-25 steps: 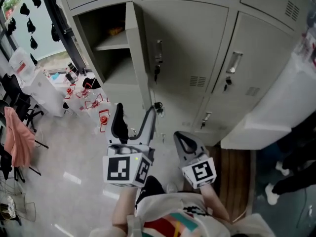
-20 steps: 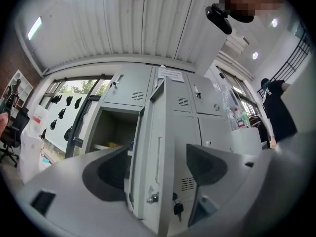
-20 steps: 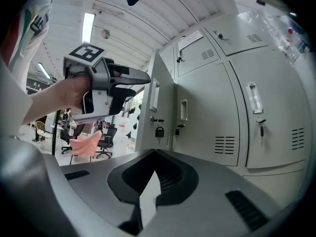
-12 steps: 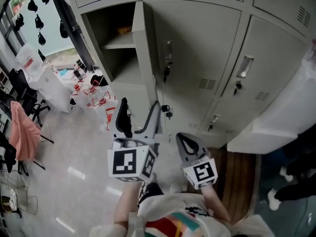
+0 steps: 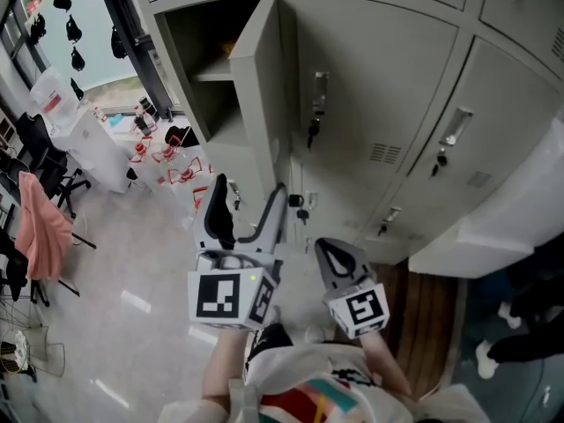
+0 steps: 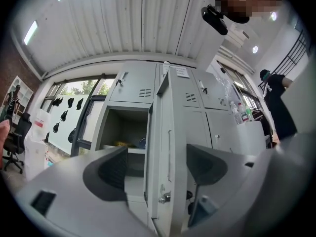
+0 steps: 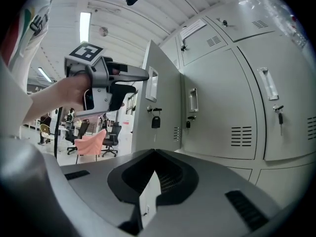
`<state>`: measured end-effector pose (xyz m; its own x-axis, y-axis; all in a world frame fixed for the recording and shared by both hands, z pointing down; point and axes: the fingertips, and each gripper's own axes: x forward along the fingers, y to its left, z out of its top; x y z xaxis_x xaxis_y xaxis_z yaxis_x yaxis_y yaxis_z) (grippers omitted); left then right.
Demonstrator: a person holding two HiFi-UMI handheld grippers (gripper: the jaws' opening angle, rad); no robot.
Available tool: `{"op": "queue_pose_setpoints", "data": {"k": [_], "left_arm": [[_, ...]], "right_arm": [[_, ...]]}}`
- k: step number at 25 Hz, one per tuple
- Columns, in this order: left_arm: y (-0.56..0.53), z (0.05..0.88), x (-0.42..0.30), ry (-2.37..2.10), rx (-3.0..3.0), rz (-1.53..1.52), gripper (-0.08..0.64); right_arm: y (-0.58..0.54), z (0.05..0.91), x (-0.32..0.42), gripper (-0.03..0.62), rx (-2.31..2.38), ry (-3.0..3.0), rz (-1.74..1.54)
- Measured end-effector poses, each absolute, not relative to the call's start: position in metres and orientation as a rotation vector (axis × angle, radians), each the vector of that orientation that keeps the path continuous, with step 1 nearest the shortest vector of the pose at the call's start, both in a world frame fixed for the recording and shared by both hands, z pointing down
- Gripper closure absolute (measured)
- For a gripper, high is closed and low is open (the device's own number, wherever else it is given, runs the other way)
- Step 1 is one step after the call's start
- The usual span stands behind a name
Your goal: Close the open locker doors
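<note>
A bank of grey lockers (image 5: 397, 86) fills the top of the head view. One tall door (image 5: 264, 77) stands open, swung out from its compartment (image 5: 207, 51), which has a shelf with a yellow item. My left gripper (image 5: 246, 208) is open and held below the door's free edge. In the left gripper view that door edge (image 6: 165, 147) lies between the open jaws of the left gripper (image 6: 157, 167), and I cannot tell whether they touch it. My right gripper (image 5: 339, 258) is shut and empty, lower and to the right. The right gripper (image 7: 155, 154) faces the open door's padlock (image 7: 155, 121).
The neighbouring locker doors (image 5: 458, 139) are closed, with keys hanging from them. A white table (image 5: 84, 139), red items on the floor (image 5: 172, 166) and a chair with a pink cloth (image 5: 44, 223) stand left. A white cabinet (image 5: 502, 218) and a wooden strip (image 5: 423, 298) lie right.
The lockers have slid down and right in the head view. The open door now shows more of its face and sits nearer the left gripper. Both grippers keep their states.
</note>
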<state>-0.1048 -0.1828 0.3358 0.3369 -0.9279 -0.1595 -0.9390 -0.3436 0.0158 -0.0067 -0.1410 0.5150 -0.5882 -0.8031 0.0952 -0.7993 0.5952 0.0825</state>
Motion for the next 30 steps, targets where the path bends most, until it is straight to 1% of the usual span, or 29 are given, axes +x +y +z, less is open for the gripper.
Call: {"op": "queue_pose_setpoints", "data": {"k": [10, 15, 19, 30], "left_arm": [[-0.188, 0.336, -0.135, 1.722, -2.559, 0.262, 0.213], [-0.204, 0.332, -0.161, 1.788, -2.470, 0.203, 0.213], [-0.212, 0.325, -0.182, 1.828, -2.445, 0.253, 0.215], [-0.237, 0.328, -0.230, 1.905, -2.421, 0.266, 0.215]], "right_arm": [[-0.163, 0.509, -0.052, 0.586, 1.285, -2.707, -0.045], [-0.168, 0.510, -0.074, 0.586, 1.250, -2.710, -0.047], [-0.173, 0.512, -0.081, 0.586, 1.249, -2.699, -0.041], [-0.193, 0.513, -0.107, 0.586, 1.252, -2.705, -0.011]]}}
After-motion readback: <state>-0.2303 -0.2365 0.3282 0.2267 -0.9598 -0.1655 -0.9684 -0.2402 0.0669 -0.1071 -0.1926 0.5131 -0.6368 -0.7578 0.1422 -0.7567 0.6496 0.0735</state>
